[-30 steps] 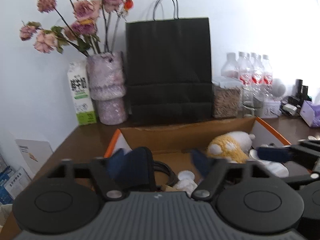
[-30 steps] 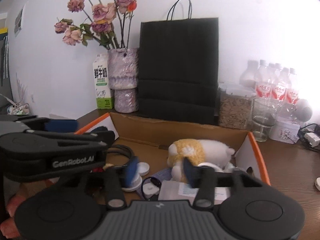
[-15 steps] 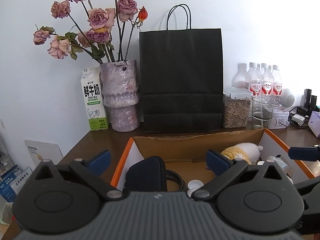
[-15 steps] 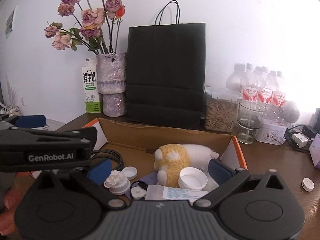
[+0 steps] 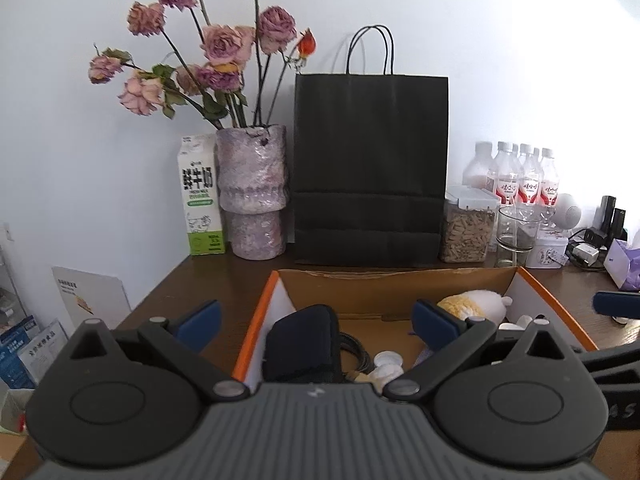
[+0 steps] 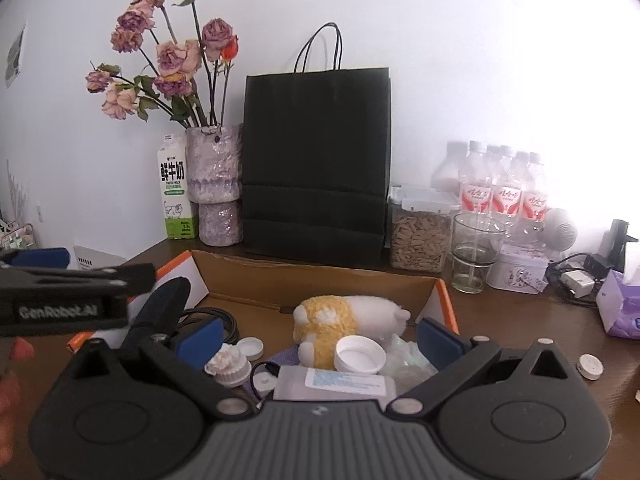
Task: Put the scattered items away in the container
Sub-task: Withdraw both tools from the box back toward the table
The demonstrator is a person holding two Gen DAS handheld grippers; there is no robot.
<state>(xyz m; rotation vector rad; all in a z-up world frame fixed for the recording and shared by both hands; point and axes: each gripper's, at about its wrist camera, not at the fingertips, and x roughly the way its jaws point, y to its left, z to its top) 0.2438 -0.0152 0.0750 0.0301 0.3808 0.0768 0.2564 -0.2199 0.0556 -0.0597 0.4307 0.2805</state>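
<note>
left hand-held gripper (image 5: 316, 322) – jaws wide apart, nothing between them | right hand-held gripper (image 6: 320, 338) – likewise spread wide and empty | cardboard box (image 6: 320, 280) on the bench (image 5: 224, 280) holds plush toy (image 6: 344, 320), black pouch (image 5: 302, 344), white caps, tube | one small white cap (image 6: 591, 367) lies outside on the bench, right of the box

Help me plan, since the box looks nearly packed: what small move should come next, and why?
Probably swing the right hand-held gripper, open and empty, toward the small white disc still on the table right of the box; the plush and caps already lie inside.
</note>
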